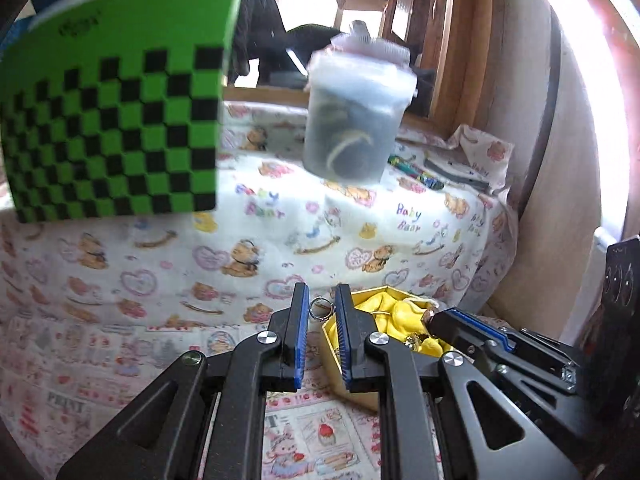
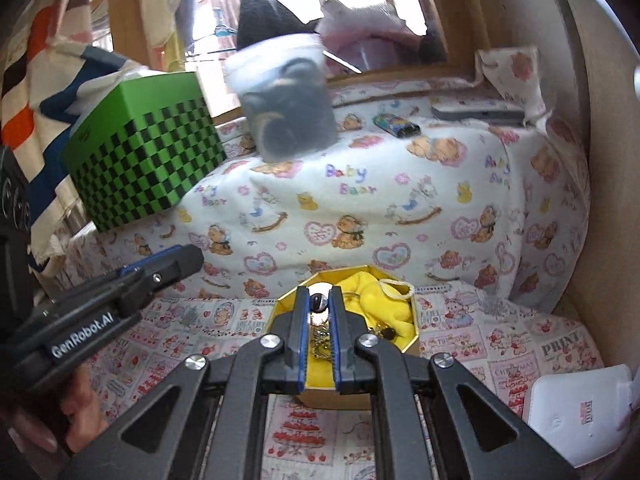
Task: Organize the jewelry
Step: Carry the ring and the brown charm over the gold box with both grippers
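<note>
A gold box with yellow lining (image 2: 404,316) sits on the printed cloth; it also shows in the left wrist view (image 1: 384,308). My left gripper (image 1: 322,304) is shut on a small silver ring (image 1: 320,307), held just left of the box's rim. My right gripper (image 2: 319,300) is over the box, shut on a dark round bead piece (image 2: 319,301), with gold chain jewelry (image 2: 320,340) hanging below between the fingers. The right gripper's tip shows in the left wrist view (image 1: 430,316), the left's in the right wrist view (image 2: 188,258).
A green checkered box (image 2: 140,160) stands at the left on the raised baby-bear cloth. A clear lidded jar (image 2: 286,104) with dark contents stands behind. A lighter (image 2: 396,124) and grey case (image 2: 478,112) lie at back right. A white pouch (image 2: 580,412) lies at right.
</note>
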Demonstrator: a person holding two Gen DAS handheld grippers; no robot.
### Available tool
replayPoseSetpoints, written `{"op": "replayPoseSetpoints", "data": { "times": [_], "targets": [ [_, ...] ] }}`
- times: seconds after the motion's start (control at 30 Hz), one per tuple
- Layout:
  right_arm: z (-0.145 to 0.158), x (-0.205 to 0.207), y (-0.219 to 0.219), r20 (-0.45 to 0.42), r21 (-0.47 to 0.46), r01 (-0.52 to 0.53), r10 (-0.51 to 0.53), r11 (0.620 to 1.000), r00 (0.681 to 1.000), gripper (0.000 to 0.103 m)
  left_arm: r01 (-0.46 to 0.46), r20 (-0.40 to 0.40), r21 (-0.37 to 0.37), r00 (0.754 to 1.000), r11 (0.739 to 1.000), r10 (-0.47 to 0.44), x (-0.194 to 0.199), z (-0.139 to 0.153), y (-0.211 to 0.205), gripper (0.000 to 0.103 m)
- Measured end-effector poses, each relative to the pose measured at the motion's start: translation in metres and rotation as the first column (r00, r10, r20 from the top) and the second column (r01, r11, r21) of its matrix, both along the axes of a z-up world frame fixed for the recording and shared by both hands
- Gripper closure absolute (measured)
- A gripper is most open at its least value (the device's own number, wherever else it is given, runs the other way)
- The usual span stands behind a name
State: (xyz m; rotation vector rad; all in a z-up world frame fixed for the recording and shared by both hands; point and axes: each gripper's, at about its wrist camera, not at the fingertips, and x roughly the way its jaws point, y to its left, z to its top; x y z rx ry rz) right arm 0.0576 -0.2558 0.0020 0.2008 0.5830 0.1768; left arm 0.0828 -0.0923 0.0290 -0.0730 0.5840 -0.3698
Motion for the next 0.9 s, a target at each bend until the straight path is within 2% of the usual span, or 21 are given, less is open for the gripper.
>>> {"op": "replayPoseSetpoints", "data": {
  "times": [0.17,0.4,0.5,0.73,0.9],
  "targets": [
    [-0.012,0.013,-0.006,-0.062,0.027,0.018,-0.016,0.999,0.998,0.095,0.011,-0.026,0.011,1.000,1.000,-0.011,0.007,-0.013,-0.005,0.091],
    [-0.012,0.014,-0.006,-0.052,0.010,0.033,-0.032,0.999,0.998,0.095,0.051,-0.031,0.056,0.998,0.997,-0.049,0.009,-0.020,-0.018,0.091],
    [-0.011,0.014,-0.008,-0.050,0.015,0.035,-0.034,0.999,0.998,0.095,0.033,-0.027,0.077,0.999,0.996,-0.031,0.013,-0.020,-0.023,0.091],
    [-0.008,0.008,-0.021,-0.052,0.073,0.051,-0.047,0.996,0.998,0.091,0.042,-0.043,0.061,0.998,0.997,-0.039,0.018,-0.018,-0.025,0.091],
    [-0.005,0.003,-0.028,-0.047,0.084,0.087,-0.083,0.993,0.995,0.090,0.100,-0.082,0.058,0.992,0.993,-0.095,0.018,-0.022,-0.034,0.091]
  ]
}}
